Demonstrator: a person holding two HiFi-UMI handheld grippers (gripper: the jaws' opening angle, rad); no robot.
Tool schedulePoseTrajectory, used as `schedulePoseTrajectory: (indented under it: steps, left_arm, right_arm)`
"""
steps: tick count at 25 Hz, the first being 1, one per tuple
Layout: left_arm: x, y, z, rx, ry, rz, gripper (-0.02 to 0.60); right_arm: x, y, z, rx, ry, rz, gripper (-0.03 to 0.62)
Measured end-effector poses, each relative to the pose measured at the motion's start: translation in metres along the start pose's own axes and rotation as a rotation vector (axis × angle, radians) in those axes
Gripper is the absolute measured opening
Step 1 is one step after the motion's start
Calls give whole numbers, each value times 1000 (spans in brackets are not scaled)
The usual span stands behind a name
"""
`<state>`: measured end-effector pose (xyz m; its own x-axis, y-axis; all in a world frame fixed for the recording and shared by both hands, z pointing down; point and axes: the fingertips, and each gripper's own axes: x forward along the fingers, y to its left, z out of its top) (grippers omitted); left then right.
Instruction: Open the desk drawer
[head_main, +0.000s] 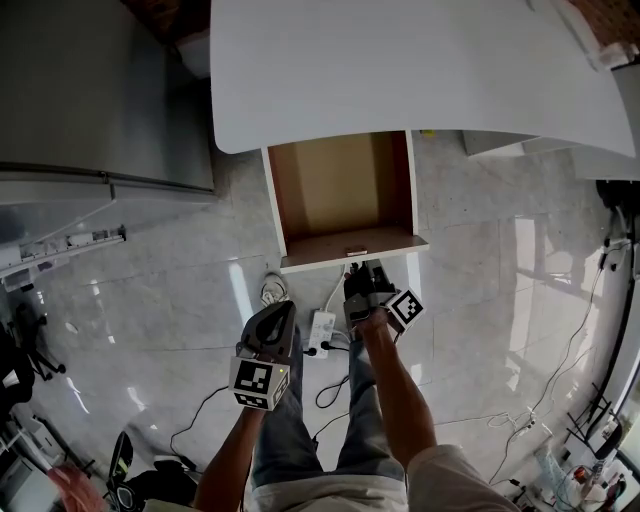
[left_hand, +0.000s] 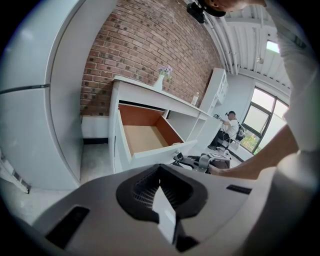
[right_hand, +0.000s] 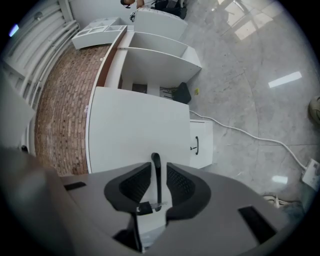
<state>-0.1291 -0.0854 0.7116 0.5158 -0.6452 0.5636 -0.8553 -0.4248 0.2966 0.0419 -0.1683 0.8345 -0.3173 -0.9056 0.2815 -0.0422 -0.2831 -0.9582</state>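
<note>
White drawer (head_main: 350, 246) stands pulled well out from under the desk (head_main: 420, 70), so I judge it opened, my right gripper (head_main: 366, 278) slack around its handle (right_hand: 156, 175) without pinching, my left gripper (head_main: 278, 312) closed, empty, held back spare.

Floor (head_main: 480, 300) here is glossy grey marble-look tile, and it throws back a lot of window glare. The white desk (head_main: 400, 60) stands straight on it, up against the brick wall, with a little vase of flowers (left_hand: 161, 80) on top. Down by my sneaker (head_main: 272, 290) a white power strip (head_main: 322, 330) lies flat. Its white cord runs toward the desk, and dark cables (head_main: 332, 390) loop loosely over the tiles close by.
</note>
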Motion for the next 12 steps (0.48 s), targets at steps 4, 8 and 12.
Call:
schedulePoseTrajectory:
  steps: [4,8,12]
  left_arm:
    - [0,-3,0,2,0,-5,11]
    - [1,-5,-2,5,3,-9,11]
    - [2,-11,-1,7,-5,-11,11]
  right_arm:
    - [-8,-9,-4,7,29,-32,164]
    - [-23,-19,-1,12,6,-60,163]
    - [-34,-21,2,9,-1,-59,163]
